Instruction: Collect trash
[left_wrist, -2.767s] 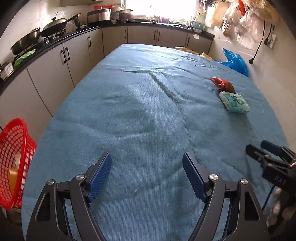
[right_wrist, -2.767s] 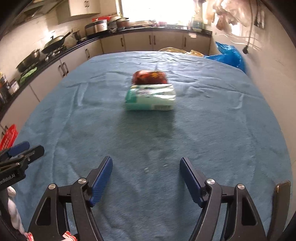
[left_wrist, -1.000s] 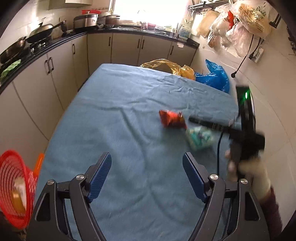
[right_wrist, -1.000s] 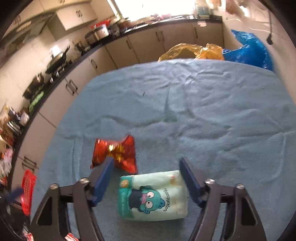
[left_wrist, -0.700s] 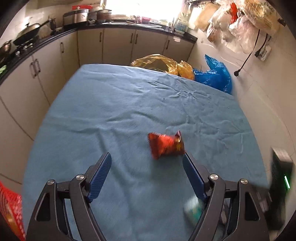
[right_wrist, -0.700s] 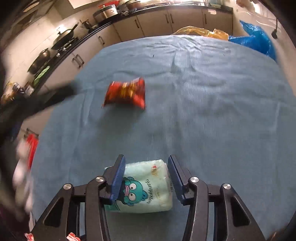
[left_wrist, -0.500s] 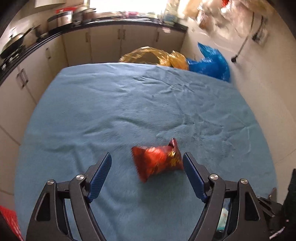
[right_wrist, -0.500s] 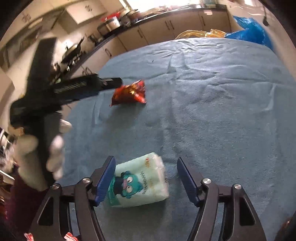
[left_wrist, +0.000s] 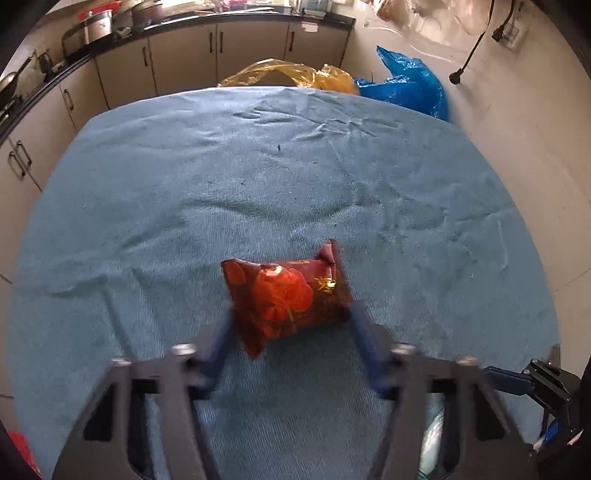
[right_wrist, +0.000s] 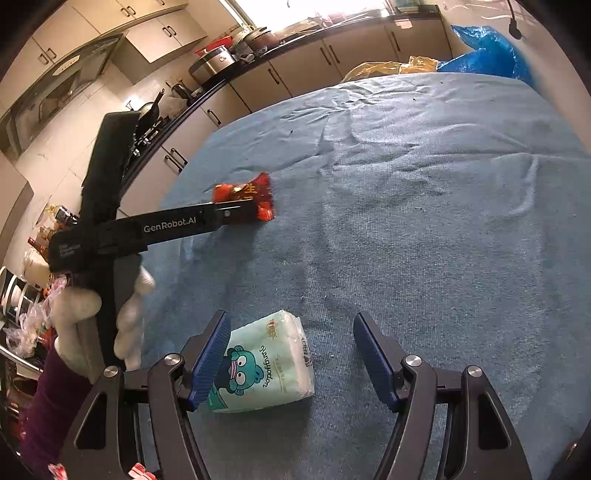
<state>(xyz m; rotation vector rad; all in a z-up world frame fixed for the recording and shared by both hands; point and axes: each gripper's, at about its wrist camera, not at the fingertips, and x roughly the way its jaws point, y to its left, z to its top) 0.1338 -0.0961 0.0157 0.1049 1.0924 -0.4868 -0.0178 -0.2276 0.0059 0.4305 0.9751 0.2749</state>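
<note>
Left hand-held gripper (left_wrist: 290, 325) blurred, closing around red packet (left_wrist: 286, 299); right hand-held gripper (right_wrist: 291, 354) agape, tissue pack (right_wrist: 266, 369) between.

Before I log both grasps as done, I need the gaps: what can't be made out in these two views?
- Left gripper, left wrist view: fingers motion-blurred while closing around the red foil snack packet; pad contact unclear.
- Pale green tissue pack, right wrist view: the right gripper finger covers its left edge; touching unclear.
- Red basket, left wrist view: cut off at the frame edge.

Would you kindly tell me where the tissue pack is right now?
In the right wrist view, the tissue pack lies on the blue cloth, between the right gripper fingers, against the left one.
</note>
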